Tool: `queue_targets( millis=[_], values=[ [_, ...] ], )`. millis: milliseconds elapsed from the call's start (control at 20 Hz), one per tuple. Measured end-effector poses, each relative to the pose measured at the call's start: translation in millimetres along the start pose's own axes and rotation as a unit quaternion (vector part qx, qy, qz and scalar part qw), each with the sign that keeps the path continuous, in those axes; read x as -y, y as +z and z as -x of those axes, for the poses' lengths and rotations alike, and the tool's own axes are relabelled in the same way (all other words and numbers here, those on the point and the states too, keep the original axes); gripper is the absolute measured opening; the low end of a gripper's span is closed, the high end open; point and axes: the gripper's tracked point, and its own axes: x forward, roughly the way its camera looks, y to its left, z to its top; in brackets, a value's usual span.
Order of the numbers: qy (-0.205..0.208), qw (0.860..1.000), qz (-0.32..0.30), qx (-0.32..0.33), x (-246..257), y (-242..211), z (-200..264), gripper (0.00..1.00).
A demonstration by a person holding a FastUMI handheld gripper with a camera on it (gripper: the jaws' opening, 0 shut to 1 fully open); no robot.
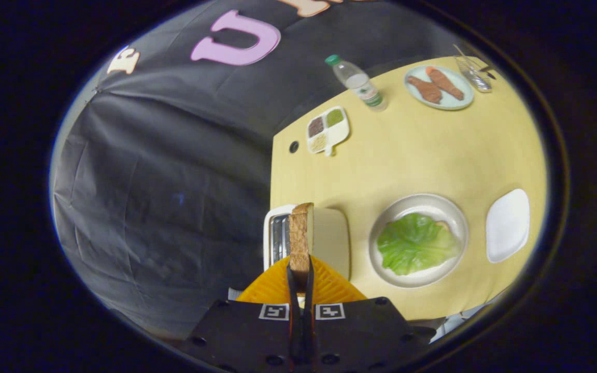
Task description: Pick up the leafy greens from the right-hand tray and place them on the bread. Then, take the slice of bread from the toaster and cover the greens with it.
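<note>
The gripper (300, 269) has ribbed orange fingers (272, 285) that look like matt plastic, pressed on a slice of bread (300, 235) with a rough brown crust, above a smooth cream toaster (329, 238) with shiny metal slots. The table (423, 155) is a smooth, matt pale yellow board, and the booth wall (164, 171) is creased black cloth. The leafy greens (415, 243) look crinkled and slightly glossy on a smooth plate (417, 202), the white tray (508, 225) is glossy, and the bottle (358, 83) is clear plastic.
</note>
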Motion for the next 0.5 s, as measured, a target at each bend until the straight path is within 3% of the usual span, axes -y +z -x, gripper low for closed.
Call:
queue_targets(
  millis=[250,500],
  values=[
    [-0.044,0.999,0.000,-0.010,90.9,0.3,0.1,0.05],
    [-0.003,0.997,0.013,-0.075,110.4,-22.5,-24.6,0.05]
  ],
)
